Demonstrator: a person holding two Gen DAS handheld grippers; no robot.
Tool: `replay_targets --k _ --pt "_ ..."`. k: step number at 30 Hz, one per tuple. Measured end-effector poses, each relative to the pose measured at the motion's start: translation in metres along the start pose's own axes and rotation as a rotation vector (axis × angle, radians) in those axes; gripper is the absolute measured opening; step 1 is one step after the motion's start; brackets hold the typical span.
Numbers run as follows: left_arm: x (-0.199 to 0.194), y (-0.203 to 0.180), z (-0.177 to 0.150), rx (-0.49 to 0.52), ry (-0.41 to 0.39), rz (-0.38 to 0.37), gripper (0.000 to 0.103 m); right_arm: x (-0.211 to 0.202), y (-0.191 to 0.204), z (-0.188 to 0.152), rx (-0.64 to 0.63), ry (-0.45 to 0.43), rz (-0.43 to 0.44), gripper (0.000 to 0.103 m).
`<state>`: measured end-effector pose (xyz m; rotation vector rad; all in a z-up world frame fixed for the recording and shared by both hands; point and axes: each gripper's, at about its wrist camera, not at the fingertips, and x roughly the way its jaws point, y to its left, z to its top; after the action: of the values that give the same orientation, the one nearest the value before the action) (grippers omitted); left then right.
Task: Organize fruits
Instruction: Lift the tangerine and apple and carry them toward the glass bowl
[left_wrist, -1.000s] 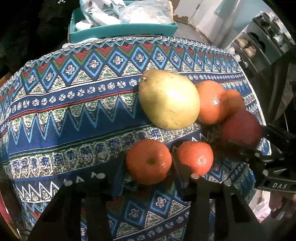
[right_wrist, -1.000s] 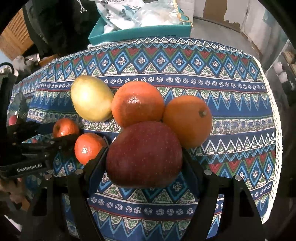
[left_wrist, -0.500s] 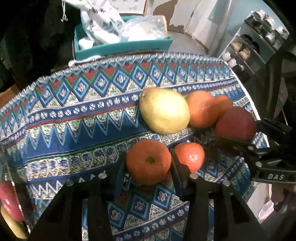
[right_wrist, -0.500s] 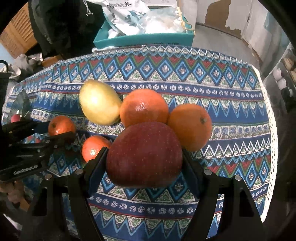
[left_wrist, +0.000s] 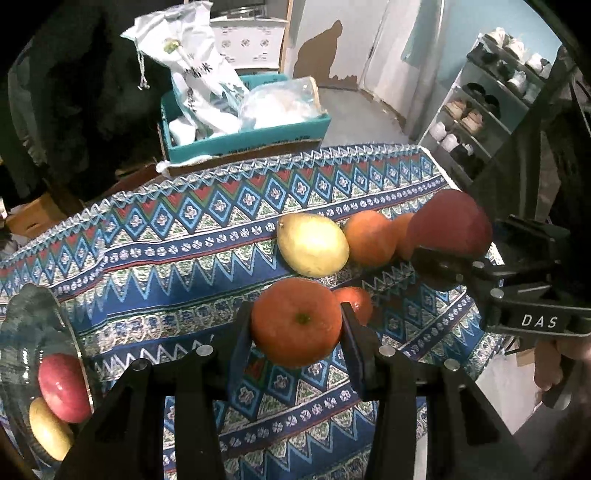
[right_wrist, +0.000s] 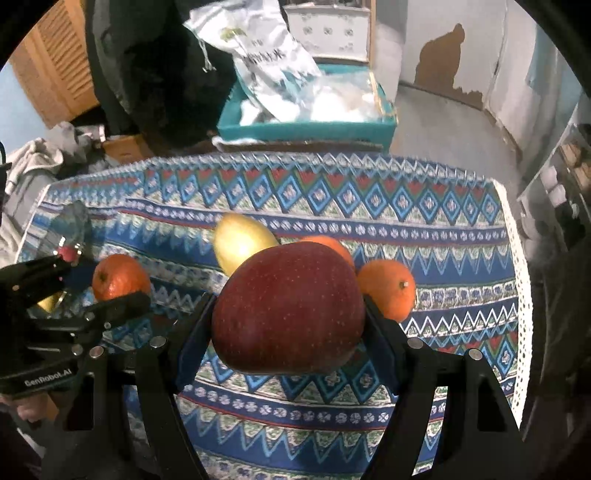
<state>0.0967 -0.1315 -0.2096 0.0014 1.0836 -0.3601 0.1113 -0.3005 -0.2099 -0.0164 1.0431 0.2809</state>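
My left gripper (left_wrist: 295, 314) is shut on an orange mandarin (left_wrist: 297, 332) and holds it above the patterned tablecloth (left_wrist: 166, 240). My right gripper (right_wrist: 289, 306) is shut on a dark red apple (right_wrist: 288, 325), also lifted off the cloth; in the left wrist view that apple (left_wrist: 452, 225) shows at the right. On the cloth lie a yellow pear (left_wrist: 314, 245), two oranges (left_wrist: 369, 238) (right_wrist: 388, 288) and a small mandarin (left_wrist: 356, 301). A glass bowl (left_wrist: 40, 299) at the left edge holds a red apple (left_wrist: 62, 387) and a yellow fruit (left_wrist: 48, 432).
A teal box (left_wrist: 243, 136) with plastic bags stands behind the table's far edge. A shoe rack (left_wrist: 491, 103) lines the right wall. The table drops off at the right, past the white lace border (right_wrist: 519, 258). A hand (left_wrist: 554, 362) grips the right tool.
Both grippers have risen with their fruits, so the table looks farther below. The glass bowl has come into view at the left. Neither grip has changed.
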Motion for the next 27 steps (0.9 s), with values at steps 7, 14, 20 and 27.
replay_targets --k 7,14,20,27 --pt "-0.031 0.01 0.002 -0.027 -0.048 -0.013 0.046 -0.026 0.021 0.007 -0.025 -0.06 0.017 0.076" --pt "-0.057 0.021 -0.003 -0.054 -0.08 -0.02 0.046 -0.044 0.04 0.013 -0.05 -0.1 0.045 0.076" --pt "-0.075 0.034 -0.008 -0.079 -0.101 -0.023 0.046 -0.058 0.058 0.019 -0.079 -0.129 0.069 0.076" --pt "-0.095 0.05 -0.013 -0.106 -0.133 -0.009 0.046 -0.067 0.082 0.027 -0.113 -0.15 0.099 0.076"
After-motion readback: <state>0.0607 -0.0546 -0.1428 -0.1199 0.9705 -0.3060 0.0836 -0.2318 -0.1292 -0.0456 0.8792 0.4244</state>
